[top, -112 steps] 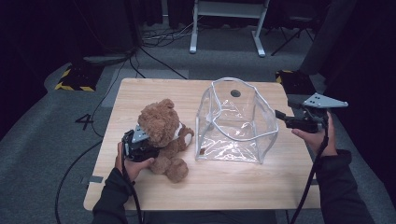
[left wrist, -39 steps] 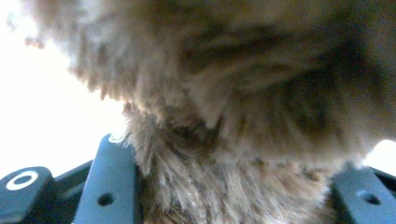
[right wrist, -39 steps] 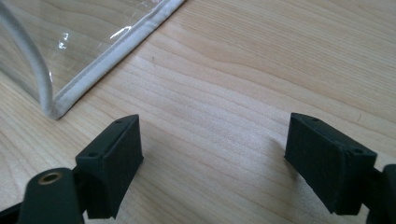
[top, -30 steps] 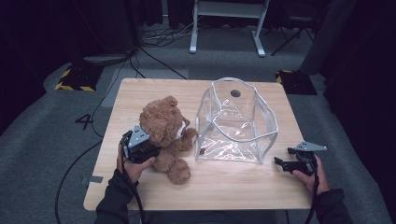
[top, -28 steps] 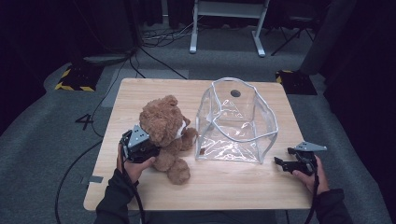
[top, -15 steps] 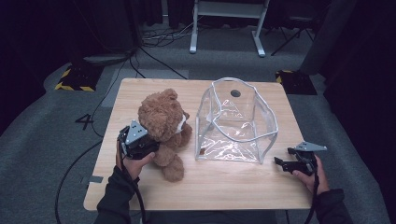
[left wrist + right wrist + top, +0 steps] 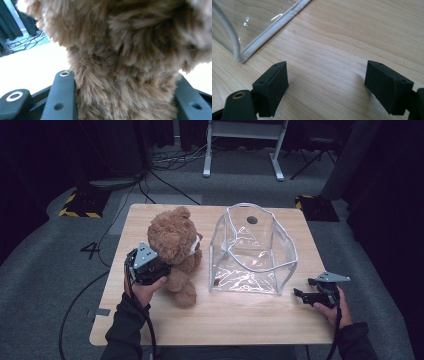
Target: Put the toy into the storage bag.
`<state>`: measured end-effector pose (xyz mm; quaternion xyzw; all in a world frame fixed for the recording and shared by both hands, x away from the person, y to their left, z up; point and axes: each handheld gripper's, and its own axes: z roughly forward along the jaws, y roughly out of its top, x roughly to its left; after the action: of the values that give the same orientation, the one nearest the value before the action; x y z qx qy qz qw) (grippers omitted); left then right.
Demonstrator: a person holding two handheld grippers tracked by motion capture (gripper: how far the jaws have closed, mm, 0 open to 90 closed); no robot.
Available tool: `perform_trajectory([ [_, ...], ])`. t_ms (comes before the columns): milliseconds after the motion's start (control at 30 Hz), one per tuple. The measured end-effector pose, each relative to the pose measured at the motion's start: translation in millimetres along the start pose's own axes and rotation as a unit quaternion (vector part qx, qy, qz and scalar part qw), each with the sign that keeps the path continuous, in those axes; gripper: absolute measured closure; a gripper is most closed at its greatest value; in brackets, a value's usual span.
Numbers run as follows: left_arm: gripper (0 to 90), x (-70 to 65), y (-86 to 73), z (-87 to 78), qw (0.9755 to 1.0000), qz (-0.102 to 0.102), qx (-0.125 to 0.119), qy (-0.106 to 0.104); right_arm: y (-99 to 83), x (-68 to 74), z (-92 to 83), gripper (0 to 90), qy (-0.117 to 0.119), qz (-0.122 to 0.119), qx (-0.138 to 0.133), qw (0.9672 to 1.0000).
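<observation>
Left gripper [image 7: 150, 265]: jaws clamped on teddy bear [image 7: 175, 245], left of clear bag [image 7: 252, 252].
Right gripper [image 7: 325, 86]: jaws apart, empty, near the bag.
Left: bear not yet bagged.

The left gripper [image 7: 161, 268] has raised and tilted the teddy bear [image 7: 176, 240] toward the clear bag [image 7: 252, 251], its near legs seemingly barely touching the table [image 7: 240, 312]. The right gripper [image 7: 304, 296] earlier dropped from the bag's far-right side to the table's near right.

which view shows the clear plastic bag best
The high view: the whole clear plastic bag with white piping stands open on the wooden table, right of the brown teddy bear. The right gripper view catches just its bottom corner. The left gripper view looks into bear fur held between its jaws.
</observation>
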<state>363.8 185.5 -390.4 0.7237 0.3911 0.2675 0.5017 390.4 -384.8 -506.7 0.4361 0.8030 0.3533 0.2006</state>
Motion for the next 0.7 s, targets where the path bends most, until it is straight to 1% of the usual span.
perform_trajectory([
  [33, 52.3, 0.3, 2.0, -0.5, 1.0000, 0.003, -0.001, 0.001, 0.0, 0.0, 0.0, 18.7, 0.000, 0.000, 0.000, 1.0000],
  [167, 52.3, 0.2, 11.2, -2.1, 0.9999, 0.001, -0.012, 0.002, -0.1, 0.0, -0.1, 18.8, 0.000, 0.000, 0.000, 1.0000],
  [233, 52.3, 0.7, 15.6, -2.7, 0.9999, 0.003, -0.016, 0.002, -0.1, 0.0, -0.1, 18.8, 0.000, 0.000, 0.000, 1.0000],
  [367, 52.3, 0.6, 23.1, -2.9, 0.9997, 0.000, -0.026, 0.000, -0.2, 0.2, -0.1, 18.8, 0.000, 0.001, -0.001, 1.0000],
  [400, 52.3, 0.8, 25.3, -3.0, 0.9996, 0.003, -0.028, 0.001, -0.2, 0.2, -0.1, 18.8, 0.000, 0.001, -0.001, 1.0000],
  [500, 52.3, -0.3, 31.8, -3.2, 0.9994, 0.003, -0.033, 0.001, -0.2, 0.2, -0.1, 18.7, 0.000, 0.001, -0.001, 1.0000],
  [533, 52.3, 0.0, 34.6, -3.8, 0.9994, 0.007, -0.034, 0.000, -0.2, 0.2, -0.1, 18.7, 0.000, 0.001, -0.001, 1.0000],
  [700, 52.3, -1.2, 44.9, -4.4, 0.9991, 0.008, -0.041, 0.000, -0.2, 0.2, -0.1, 18.8, 0.000, 0.001, -0.001, 1.0000],
])
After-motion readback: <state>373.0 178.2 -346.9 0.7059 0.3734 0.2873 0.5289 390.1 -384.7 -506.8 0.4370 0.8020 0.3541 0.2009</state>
